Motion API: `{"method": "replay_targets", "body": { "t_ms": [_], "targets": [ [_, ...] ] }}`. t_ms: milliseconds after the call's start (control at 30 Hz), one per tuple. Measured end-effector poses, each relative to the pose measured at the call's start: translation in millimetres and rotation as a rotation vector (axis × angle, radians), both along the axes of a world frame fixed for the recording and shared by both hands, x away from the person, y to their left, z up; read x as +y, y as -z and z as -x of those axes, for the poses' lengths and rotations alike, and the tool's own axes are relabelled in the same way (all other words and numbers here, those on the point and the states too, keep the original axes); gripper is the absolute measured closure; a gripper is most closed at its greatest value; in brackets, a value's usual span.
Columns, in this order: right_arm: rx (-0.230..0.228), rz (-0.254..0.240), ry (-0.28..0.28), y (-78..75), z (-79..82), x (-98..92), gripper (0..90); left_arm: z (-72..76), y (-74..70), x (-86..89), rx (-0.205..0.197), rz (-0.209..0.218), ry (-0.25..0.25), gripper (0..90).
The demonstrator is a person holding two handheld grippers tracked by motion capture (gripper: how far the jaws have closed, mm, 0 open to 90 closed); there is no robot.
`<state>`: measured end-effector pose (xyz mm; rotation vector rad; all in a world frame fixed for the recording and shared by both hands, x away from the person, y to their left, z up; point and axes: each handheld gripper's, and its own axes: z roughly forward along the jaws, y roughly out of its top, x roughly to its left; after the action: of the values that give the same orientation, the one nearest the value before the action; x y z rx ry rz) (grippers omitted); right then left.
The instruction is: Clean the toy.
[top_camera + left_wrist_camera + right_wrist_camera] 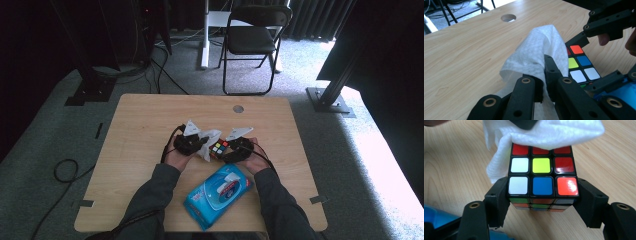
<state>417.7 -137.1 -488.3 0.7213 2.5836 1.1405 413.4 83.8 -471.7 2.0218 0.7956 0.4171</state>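
A scrambled puzzle cube (541,166) sits between the jaws of my right gripper (542,195), which is shut on its two sides just above the wooden table (150,120). My left gripper (542,75) is shut on a white wet wipe (541,42). The wipe (544,132) drapes over the far edge of the cube's top face. In the high view both hands meet at the table's middle: the left gripper (192,142), the wipe (209,140), the cube (218,148) and the right gripper (235,150) stand side by side.
A blue pack of wet wipes (220,192) lies close to the table's near edge, between the forearms. A round cable hole (238,108) is near the far edge. A black folding chair (255,40) stands on the carpet beyond the table.
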Motion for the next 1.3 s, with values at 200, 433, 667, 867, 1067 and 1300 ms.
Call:
{"method": "replay_targets", "body": {
  "t_ms": [200, 433, 667, 867, 1067, 1300],
  "targets": [
    [-0.001, -0.022, -0.010, -3.0, 1.1, 1.3, 34.3, -0.4, 4.8, -2.8, 0.012, -0.004, -0.004, 87.8],
    [-0.005, -0.032, -0.005, -2.7, 0.8, 1.2, 34.3, -0.4, 9.7, -2.8, 0.023, -0.016, -0.014, 87.9],
    [-0.004, -0.023, -0.005, -0.3, 0.6, 1.6, 34.3, -1.4, 15.3, -2.7, 0.039, -0.023, -0.015, 87.9],
    [-0.001, -0.021, -0.001, 1.3, 0.9, 1.0, 34.3, -2.3, 19.1, -3.3, 0.050, -0.020, -0.018, 87.8],
    [-0.002, -0.037, 0.005, 1.0, 1.0, -1.0, 34.3, -3.1, 22.5, -2.7, 0.062, -0.018, -0.039, 87.7],
    [-0.019, -0.047, 0.018, -4.6, 0.5, -4.9, 34.4, -2.5, 32.4, -4.4, 0.099, -0.049, -0.018, 87.8]
  ]
}}
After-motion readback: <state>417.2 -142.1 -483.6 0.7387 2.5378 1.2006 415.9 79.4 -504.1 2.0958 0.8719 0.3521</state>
